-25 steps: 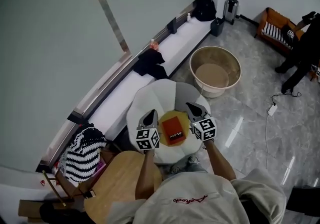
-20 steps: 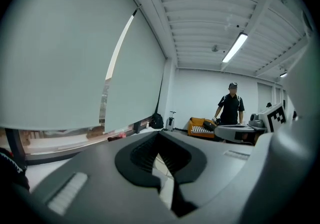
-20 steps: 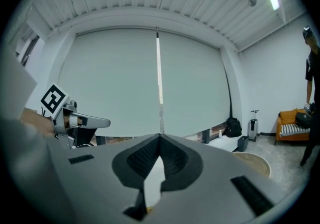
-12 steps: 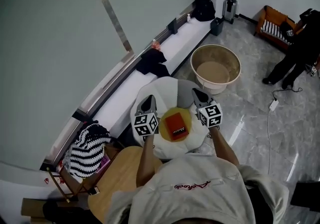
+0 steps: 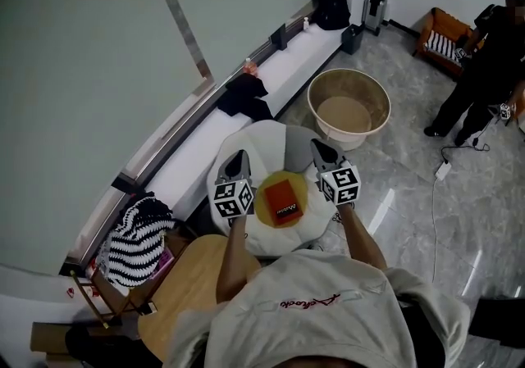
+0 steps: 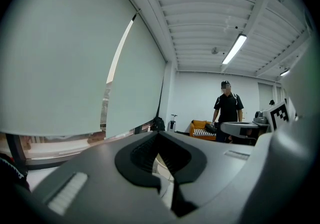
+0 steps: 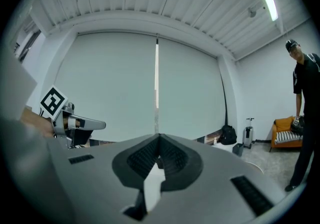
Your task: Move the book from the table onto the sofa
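Note:
The orange-red book [image 5: 281, 201] lies flat on a yellow round patch on the white beanbag sofa [image 5: 271, 145], straight below me. My left gripper [image 5: 237, 161] hangs just left of the book, and my right gripper [image 5: 317, 147] hangs just right of it. Neither touches the book. Both point away from me, roughly level. In the left gripper view the left gripper [image 6: 159, 135] has its jaws together with nothing between them. The right gripper [image 7: 159, 140] looks the same in the right gripper view. The round wooden table [image 5: 184, 284] is at my lower left.
A beige tub [image 5: 349, 108] stands on the tiled floor beyond the sofa. A white window ledge [image 5: 287, 63] with black cloth [image 5: 244, 96] runs along the left. A striped bag [image 5: 135, 235] sits by the table. A person [image 5: 484, 55] stands at the far right near a floor cable [image 5: 443, 170].
Both grippers have risen a little beside the book, which stays on the sofa. A yellow patch now shows around the book. The person at the far right has shifted position.

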Motion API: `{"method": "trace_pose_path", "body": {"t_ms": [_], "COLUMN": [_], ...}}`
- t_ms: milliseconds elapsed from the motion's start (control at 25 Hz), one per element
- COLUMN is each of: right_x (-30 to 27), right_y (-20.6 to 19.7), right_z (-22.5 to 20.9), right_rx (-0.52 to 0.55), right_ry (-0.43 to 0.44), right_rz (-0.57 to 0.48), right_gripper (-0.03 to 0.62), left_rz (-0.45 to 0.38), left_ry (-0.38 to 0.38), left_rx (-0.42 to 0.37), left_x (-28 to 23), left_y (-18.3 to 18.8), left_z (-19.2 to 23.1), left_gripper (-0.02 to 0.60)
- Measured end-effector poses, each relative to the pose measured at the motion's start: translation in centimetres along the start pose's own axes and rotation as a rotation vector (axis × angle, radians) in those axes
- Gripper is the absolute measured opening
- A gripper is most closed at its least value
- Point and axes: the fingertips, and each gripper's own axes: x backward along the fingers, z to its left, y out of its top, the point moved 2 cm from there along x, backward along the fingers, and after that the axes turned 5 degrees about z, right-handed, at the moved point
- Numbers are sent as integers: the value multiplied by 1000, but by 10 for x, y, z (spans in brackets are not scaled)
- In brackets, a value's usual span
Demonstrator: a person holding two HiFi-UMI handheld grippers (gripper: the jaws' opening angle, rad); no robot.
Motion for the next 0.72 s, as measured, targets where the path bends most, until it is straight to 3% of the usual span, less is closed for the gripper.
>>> {"method": "trace_pose_path", "body": {"t_ms": [720], "right_x": [-5], "right_y": [1], "right_z": [-10], "right_rx": [11], "right_ry": [4], "right_rz": [7], "right_gripper": [8], "left_rz": [-1], "left_ry": [-2], "left_rx": [12], "left_x": [-14], "left_y": [-1], "left_z": [-2], "left_gripper": [9]}}
